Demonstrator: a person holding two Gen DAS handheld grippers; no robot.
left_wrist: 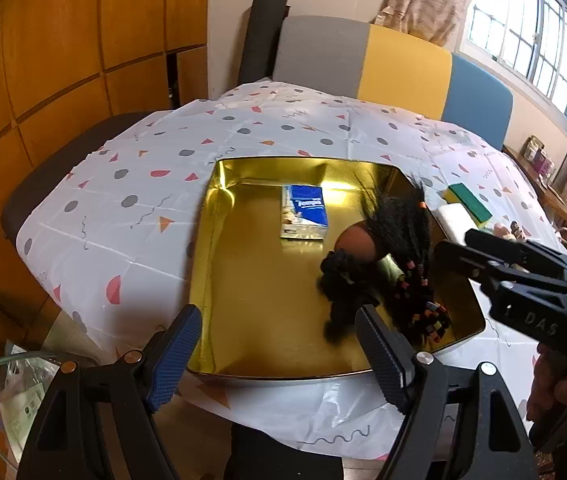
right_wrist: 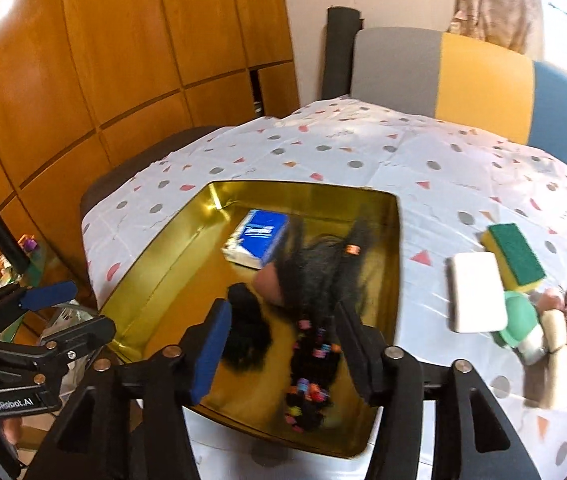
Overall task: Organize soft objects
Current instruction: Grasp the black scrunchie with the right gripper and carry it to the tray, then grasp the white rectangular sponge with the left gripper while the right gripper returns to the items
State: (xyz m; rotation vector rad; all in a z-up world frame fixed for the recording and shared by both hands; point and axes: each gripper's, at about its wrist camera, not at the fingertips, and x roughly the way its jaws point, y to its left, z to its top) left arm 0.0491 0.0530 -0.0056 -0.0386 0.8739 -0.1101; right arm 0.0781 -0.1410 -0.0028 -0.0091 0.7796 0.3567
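A gold tin tray [left_wrist: 219, 272] [right_wrist: 151, 280] sits on the dotted tablecloth. Inside it lie a blue tissue pack [left_wrist: 305, 216] [right_wrist: 257, 238] and a doll with black beaded braids [left_wrist: 399, 264] [right_wrist: 315, 304], blurred by motion. My left gripper [left_wrist: 279, 356] is open and empty over the tray's near edge. My right gripper [right_wrist: 279, 356] is open, just above the doll; it also shows at the right of the left wrist view [left_wrist: 455, 246]. Right of the tray lie a white sponge [right_wrist: 477, 292] [left_wrist: 457, 218], a green-yellow sponge [right_wrist: 515, 254] [left_wrist: 469, 202] and a second doll in green [right_wrist: 535, 328].
A grey, yellow and blue bench back [left_wrist: 395, 64] [right_wrist: 483, 80] stands behind the table. Wooden panels [left_wrist: 43, 60] line the left wall. A glass side table with bags [left_wrist: 15, 392] is at the lower left. A window [left_wrist: 531, 36] is at the right.
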